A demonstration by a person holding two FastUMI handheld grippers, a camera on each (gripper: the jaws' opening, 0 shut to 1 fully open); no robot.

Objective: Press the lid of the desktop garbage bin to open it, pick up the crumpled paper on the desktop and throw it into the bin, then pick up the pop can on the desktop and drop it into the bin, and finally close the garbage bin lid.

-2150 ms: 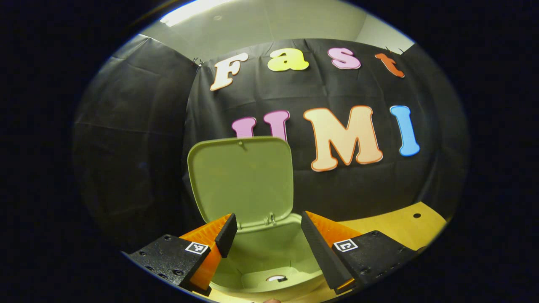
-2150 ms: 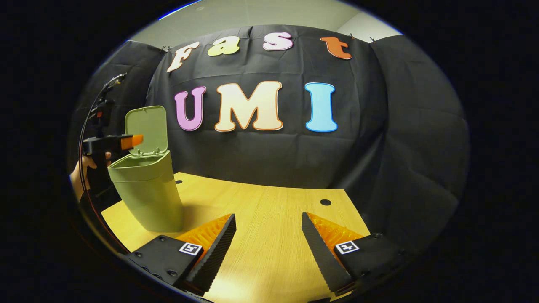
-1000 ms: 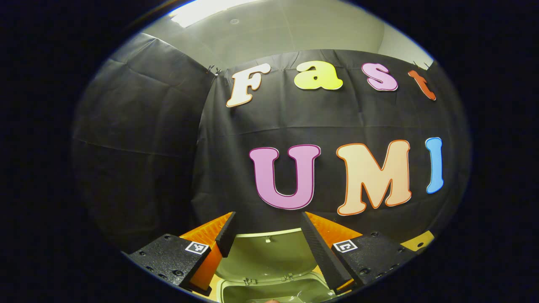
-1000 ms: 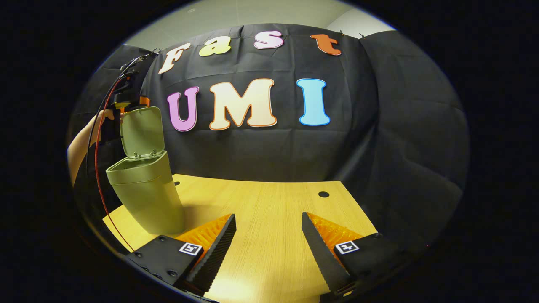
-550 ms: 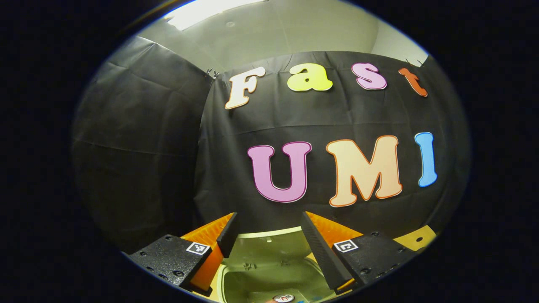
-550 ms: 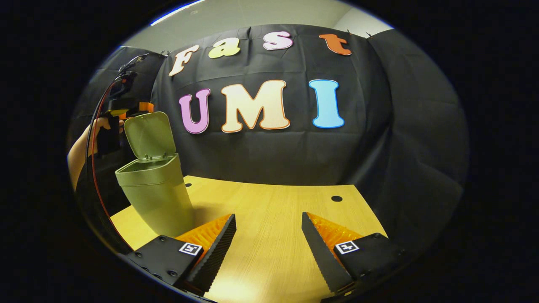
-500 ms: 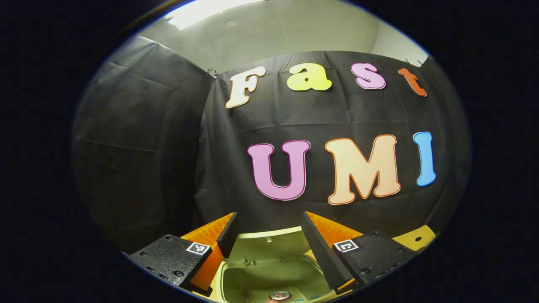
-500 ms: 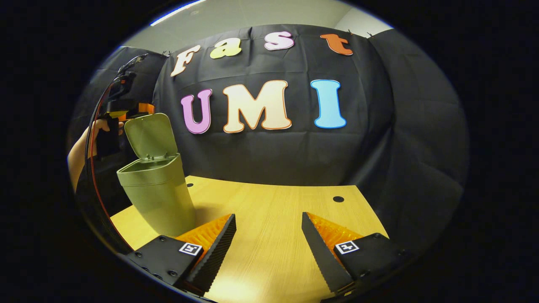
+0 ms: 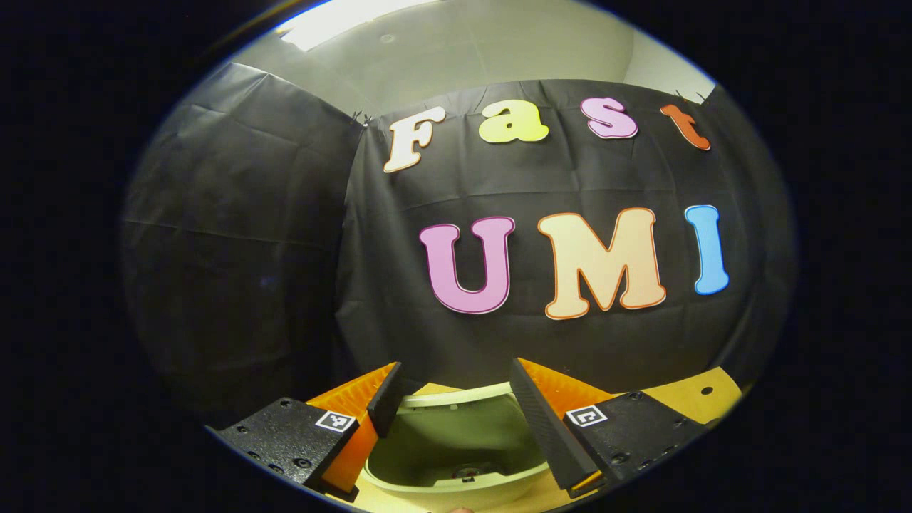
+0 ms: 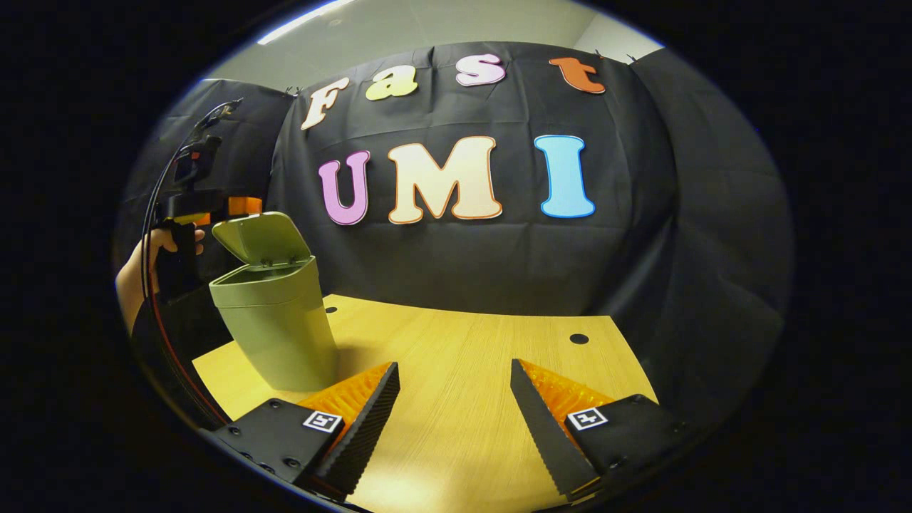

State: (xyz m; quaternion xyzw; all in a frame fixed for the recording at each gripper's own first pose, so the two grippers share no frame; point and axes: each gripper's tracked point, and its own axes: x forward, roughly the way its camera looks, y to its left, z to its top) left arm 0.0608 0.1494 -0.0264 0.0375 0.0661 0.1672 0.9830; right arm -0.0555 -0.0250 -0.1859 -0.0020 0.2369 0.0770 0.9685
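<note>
**A:** Near the left edge of the wooden table (image 10: 456, 370), in the right gripper view, stands the green bin (image 10: 281, 324), lid (image 10: 262, 240) tilted partway over its mouth. The left gripper (image 10: 239, 206) sits right at the lid's raised edge, a hand (image 10: 146, 263) holding it; can't tell if it touches.

**B:** And up close?

**A:** In the left gripper view the left gripper (image 9: 452, 402) is spread wide, nothing between the fingers, lid (image 9: 456, 442) just below them. Right gripper (image 10: 454, 406) also spread, gripping nothing, over bare tabletop.

**B:** Room to move?

**A:** Plenty: open wood right of the bin, black cloth wall (image 10: 641, 249) behind, pale ceiling (image 9: 463, 50) above.
</note>
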